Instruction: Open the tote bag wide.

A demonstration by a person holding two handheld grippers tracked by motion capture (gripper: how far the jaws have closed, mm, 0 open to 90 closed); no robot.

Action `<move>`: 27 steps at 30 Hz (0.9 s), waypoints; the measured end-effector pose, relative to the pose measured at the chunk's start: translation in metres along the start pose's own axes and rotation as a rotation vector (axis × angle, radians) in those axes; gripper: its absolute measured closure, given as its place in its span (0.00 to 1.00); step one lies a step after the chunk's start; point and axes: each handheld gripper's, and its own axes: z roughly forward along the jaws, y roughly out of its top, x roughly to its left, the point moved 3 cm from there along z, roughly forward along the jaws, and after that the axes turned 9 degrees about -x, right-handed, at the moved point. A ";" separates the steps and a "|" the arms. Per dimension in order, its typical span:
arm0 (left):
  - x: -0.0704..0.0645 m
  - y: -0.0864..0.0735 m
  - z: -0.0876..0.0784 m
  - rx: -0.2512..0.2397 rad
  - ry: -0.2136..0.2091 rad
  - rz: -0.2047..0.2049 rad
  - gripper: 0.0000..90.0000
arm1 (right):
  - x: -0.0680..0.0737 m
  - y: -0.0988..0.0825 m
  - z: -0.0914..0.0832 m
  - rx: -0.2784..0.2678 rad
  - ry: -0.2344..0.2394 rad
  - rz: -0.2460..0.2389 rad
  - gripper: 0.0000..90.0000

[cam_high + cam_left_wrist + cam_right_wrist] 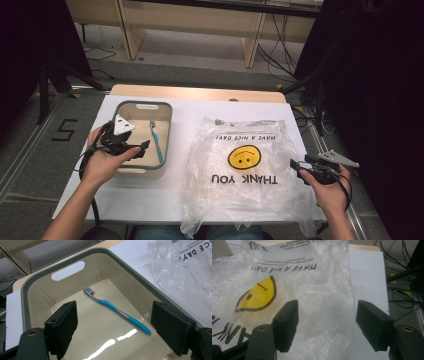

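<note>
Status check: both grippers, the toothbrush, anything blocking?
Left gripper open over the bin, jaws empty. Right gripper open above the plastic bag. Toothbrush flat on the bin floor, untouched. Nothing in the way.

Cream tub (113,267) with grey rim. Blue toothbrush (117,311) with grey band on the handle and dark bristles. Clear plastic bag (240,150) with yellow smiley face and black letters "THANK YOU" and "HAVE A NICE DAY". White counter (185,112) with pale wood edge. Black fingers (287,322) on both grippers.
</note>
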 end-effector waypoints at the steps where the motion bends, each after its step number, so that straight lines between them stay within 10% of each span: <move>1: 0.000 0.000 0.000 0.000 0.000 0.000 0.24 | 0.000 0.000 0.000 -0.003 -0.004 -0.001 0.40; 9: -0.009 0.004 -0.004 -0.001 -0.008 0.013 0.25 | -0.002 0.000 -0.001 0.014 -0.013 0.007 0.40; 27: -0.112 0.025 -0.009 -0.016 -0.270 0.119 0.33 | -0.011 -0.009 0.003 0.149 -0.050 0.063 0.41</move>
